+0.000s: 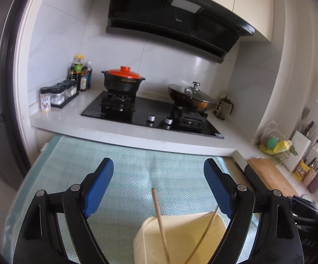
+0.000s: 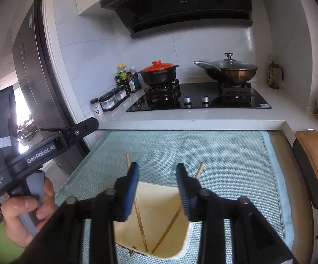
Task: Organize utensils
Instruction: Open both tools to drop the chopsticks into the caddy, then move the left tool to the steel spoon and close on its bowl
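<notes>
A cream square holder (image 2: 159, 211) stands on a light green mat (image 2: 225, 160). Two wooden chopsticks (image 2: 140, 222) lean inside it, tips at the bottom, tops spread left and right. In the left wrist view the holder (image 1: 178, 235) sits low, between the fingers, with both chopsticks (image 1: 159, 211) sticking out. My left gripper (image 1: 159, 171) is open and empty above the mat. My right gripper (image 2: 157, 171) is open and empty, hovering just over the holder. The left gripper's body shows at the left of the right wrist view (image 2: 48, 145).
Behind the mat runs a white counter (image 1: 114, 129) with a black gas hob (image 1: 150, 114), a clay pot with a red lid (image 1: 123, 79), a lidded wok (image 1: 192, 96), and condiment bottles (image 1: 79, 72). A wooden board (image 1: 271, 176) lies right. A dark fridge (image 2: 31, 66) stands left.
</notes>
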`<action>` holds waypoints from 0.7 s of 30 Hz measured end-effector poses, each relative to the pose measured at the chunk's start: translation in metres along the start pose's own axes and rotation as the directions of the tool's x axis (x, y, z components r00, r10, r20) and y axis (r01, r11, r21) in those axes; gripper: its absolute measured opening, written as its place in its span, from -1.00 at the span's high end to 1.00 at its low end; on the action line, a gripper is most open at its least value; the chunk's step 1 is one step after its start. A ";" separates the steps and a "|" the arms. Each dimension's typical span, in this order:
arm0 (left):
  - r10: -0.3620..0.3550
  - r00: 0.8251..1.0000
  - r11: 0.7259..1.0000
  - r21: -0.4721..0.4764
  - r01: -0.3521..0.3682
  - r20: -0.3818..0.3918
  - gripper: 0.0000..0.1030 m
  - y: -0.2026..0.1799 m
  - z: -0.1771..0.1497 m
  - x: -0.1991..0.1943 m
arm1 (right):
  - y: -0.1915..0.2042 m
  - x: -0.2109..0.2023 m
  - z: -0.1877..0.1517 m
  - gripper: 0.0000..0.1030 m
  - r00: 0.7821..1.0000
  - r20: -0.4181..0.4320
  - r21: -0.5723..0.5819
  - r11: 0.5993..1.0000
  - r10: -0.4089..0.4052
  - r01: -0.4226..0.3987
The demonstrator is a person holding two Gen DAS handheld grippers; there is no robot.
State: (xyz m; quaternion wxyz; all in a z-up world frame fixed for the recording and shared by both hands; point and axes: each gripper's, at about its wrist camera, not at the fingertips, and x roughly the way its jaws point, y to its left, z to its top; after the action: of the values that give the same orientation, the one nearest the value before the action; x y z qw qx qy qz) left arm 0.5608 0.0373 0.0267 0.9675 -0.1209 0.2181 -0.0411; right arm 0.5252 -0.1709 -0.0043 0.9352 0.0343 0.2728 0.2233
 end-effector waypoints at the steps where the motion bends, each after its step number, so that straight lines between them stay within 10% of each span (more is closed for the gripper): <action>1: 0.002 1.000 1.000 0.007 -0.002 0.005 -0.72 0.000 0.003 -0.013 | 0.002 -0.011 0.000 0.15 1.000 0.017 -0.006 1.000 -0.004 0.004; 11: 0.042 0.999 0.992 0.119 -0.042 0.001 -0.96 0.022 -0.015 -0.182 | 0.020 -0.133 -0.049 -0.30 0.996 0.022 -0.049 0.995 -0.085 0.086; 21: 0.159 0.972 0.982 0.129 -0.138 -0.173 -0.96 0.087 -0.175 -0.288 | -0.019 -0.194 -0.218 -0.56 0.954 -0.214 0.115 0.964 -0.212 0.240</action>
State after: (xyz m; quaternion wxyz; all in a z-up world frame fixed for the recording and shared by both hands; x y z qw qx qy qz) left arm 0.2282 0.1215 -0.0294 0.9492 -0.0433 0.3116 0.0078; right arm 0.2727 -0.2853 -0.0970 0.9177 0.0457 0.3824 0.0975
